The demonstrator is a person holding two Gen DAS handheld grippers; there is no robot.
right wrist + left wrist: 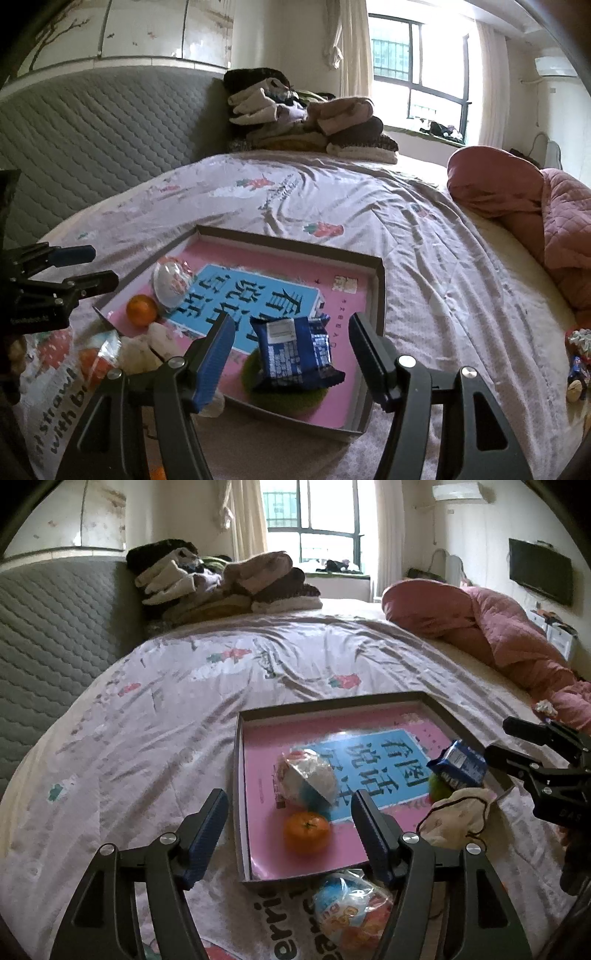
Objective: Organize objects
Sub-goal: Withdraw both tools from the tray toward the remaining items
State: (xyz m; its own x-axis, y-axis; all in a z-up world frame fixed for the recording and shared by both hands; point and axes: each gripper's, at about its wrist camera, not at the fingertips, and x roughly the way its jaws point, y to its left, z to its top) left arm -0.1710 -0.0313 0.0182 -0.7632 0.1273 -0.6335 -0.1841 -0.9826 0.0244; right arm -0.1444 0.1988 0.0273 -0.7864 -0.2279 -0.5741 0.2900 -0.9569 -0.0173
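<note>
Both grippers, left and right, spread wide, empty, above shallow grey cardboard tray on bed; blue foil snack packet, orange tangerine inside tray.

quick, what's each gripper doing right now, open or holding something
Left gripper: open, holding nothing, above the near edge of the box.
Right gripper: open, holding nothing; the blue snack packet lies in the box between its fingers, untouched.
</note>
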